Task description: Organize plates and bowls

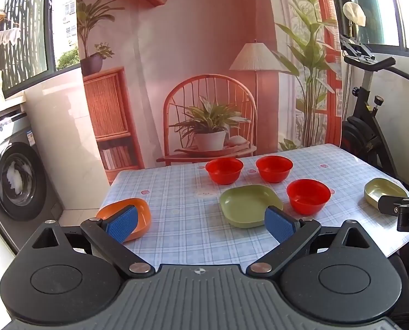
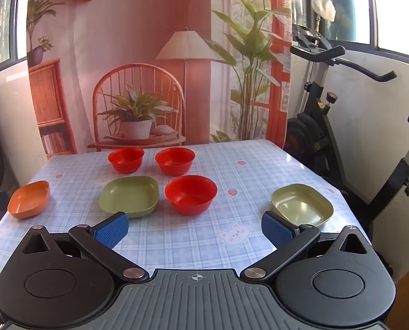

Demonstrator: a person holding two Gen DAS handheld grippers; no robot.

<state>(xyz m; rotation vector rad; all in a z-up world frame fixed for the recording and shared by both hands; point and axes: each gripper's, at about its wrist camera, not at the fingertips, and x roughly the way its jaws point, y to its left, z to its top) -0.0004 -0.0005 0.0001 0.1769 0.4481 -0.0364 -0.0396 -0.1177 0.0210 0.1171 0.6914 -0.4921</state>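
From my left gripper (image 1: 200, 224) I see both blue pads spread wide with nothing between them, hovering over the near edge of the table (image 1: 176, 220). Left to right: the orange plate (image 1: 138, 209) sits at the left edge, partly behind my left pad; the green plate (image 1: 245, 203) lies mid-table; three red bowls follow, two at the back (image 1: 224, 170) (image 1: 274, 168) and one nearer (image 1: 308, 195), just beside the green plate. A second green plate (image 1: 383, 189) sits far right, half hidden by the other gripper's black body.

My right gripper (image 2: 194, 232) is also wide open and empty. Only this view shows that second green plate (image 2: 302, 205) whole, plus a bear print (image 2: 234, 233) on the checked cloth.

The washing machine (image 1: 14, 181) appears whole only in the left view; the exercise bike (image 2: 342, 126) stands right of the table, before a printed room backdrop (image 2: 149, 55).
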